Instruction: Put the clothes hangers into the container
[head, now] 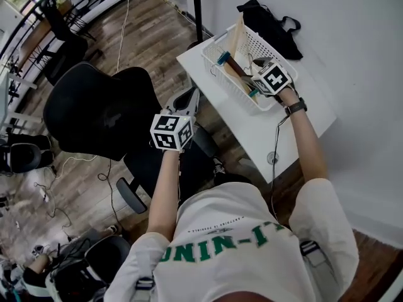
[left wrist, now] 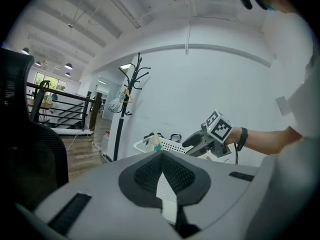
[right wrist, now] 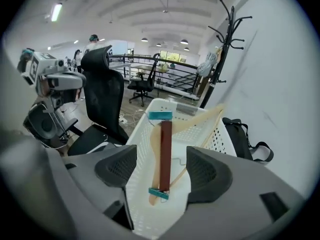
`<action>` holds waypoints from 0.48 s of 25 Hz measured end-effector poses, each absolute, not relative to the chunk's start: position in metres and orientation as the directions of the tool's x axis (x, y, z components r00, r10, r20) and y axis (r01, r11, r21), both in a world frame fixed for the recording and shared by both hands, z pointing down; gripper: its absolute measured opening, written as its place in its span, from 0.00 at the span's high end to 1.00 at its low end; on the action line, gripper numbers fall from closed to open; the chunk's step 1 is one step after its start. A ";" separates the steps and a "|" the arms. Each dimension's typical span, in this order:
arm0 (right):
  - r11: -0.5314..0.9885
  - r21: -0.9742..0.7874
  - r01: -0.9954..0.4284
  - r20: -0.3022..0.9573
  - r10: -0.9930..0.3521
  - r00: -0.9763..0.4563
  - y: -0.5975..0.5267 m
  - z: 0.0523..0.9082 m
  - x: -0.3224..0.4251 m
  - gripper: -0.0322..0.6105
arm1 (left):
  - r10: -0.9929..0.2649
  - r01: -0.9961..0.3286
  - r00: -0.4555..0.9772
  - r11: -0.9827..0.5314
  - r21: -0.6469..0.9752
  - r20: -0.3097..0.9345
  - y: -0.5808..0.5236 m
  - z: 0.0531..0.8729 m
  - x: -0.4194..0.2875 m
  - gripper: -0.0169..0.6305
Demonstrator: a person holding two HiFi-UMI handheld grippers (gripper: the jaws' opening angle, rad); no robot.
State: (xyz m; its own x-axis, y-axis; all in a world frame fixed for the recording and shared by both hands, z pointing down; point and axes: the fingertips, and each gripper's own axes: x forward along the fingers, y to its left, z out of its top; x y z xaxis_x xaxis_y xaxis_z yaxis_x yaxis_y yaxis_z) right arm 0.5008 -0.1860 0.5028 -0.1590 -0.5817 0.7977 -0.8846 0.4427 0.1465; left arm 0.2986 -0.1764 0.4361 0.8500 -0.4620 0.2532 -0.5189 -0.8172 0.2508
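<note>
- Right gripper: jaws wide apart and gripping nothing, poised above the container.
- Dark-barred hanger with teal clips: lies inside the container, across a pale wooden hanger whose end leans up on the far wall.
- Container: white perforated basket, set close to the worktop edge.
- Left gripper: jaws closed together, empty, held clear of the worktop near an office chair.
- Hazard: knocking the leaning hanger could lever it out. Pushing the container could slide it over the edge.
</note>
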 end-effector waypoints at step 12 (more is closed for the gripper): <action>0.593 0.079 -0.801 0.758 -0.558 -0.338 -0.194 0.491 0.360 0.45 | -0.544 -0.614 0.781 -0.758 0.220 0.306 -0.177 0.449 0.201 0.95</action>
State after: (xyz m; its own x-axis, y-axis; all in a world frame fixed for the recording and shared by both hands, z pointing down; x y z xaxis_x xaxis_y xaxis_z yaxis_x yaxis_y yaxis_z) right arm 0.3603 -0.1941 0.4907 -0.3384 -0.5580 0.7577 -0.8011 0.5932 0.0790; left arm 0.2011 -0.1766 0.4493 0.7810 -0.5443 0.3062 -0.6143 -0.7578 0.2198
